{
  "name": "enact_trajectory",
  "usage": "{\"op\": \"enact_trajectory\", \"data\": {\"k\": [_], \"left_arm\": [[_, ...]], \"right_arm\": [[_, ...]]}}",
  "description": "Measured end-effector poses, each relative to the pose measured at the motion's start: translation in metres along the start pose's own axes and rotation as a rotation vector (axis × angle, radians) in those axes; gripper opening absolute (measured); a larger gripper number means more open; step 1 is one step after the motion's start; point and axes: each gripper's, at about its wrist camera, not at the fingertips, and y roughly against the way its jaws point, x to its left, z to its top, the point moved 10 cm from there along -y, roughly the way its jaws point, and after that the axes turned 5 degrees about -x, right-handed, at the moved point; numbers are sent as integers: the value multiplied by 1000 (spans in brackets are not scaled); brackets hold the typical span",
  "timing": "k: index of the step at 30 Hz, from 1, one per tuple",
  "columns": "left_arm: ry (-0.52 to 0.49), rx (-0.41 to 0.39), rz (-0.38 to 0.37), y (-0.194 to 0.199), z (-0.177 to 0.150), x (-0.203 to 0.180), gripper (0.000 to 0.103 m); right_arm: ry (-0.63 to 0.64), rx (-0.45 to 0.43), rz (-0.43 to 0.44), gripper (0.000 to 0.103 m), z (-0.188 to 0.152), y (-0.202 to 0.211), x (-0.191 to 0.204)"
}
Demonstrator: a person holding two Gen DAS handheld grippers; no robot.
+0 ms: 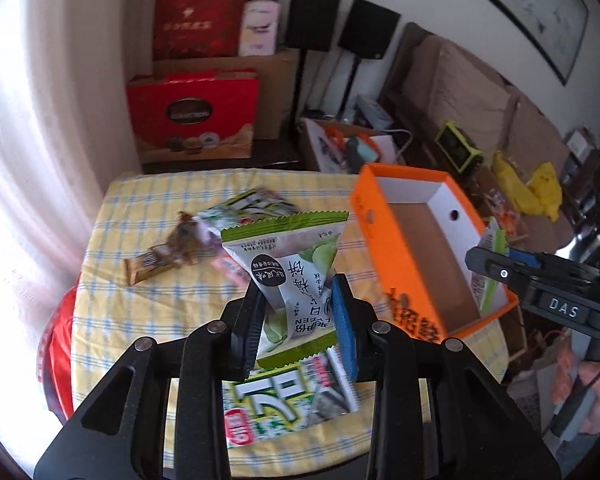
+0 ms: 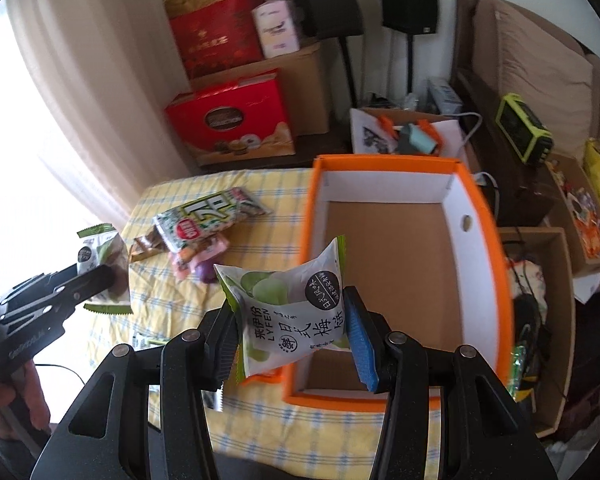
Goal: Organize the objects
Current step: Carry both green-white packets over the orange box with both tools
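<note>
Green-edged plum snack packet (image 1: 290, 276) is clamped by left gripper (image 1: 296, 320); a second packet (image 2: 290, 312) by right gripper (image 2: 294, 336) over orange box (image 2: 486, 216). Small print is illegible.

Left wrist view: close above the table (image 1: 112, 280), facing the far wall, orange box (image 1: 374, 240) to the right. Right wrist view: near the box's (image 2: 496, 264) near end, facing likewise. Shared: table, box, snack pile (image 2: 204, 232).

Blown-out daylight from the left curtain (image 1: 32, 128); fisheye-bent, slightly blurred edges.
</note>
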Motion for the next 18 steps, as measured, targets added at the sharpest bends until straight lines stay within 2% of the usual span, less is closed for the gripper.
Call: {"op": "enact_trajectory", "data": {"k": [9,18], "left_arm": [[-36,-7,-34,-5,5,-52,30],[-54,24,-83,-31,7,-106,30]], "right_arm": [[-21,-43,-80,49,2,21,-39],[-56,-43,-126,50,2,27,-77]]}}
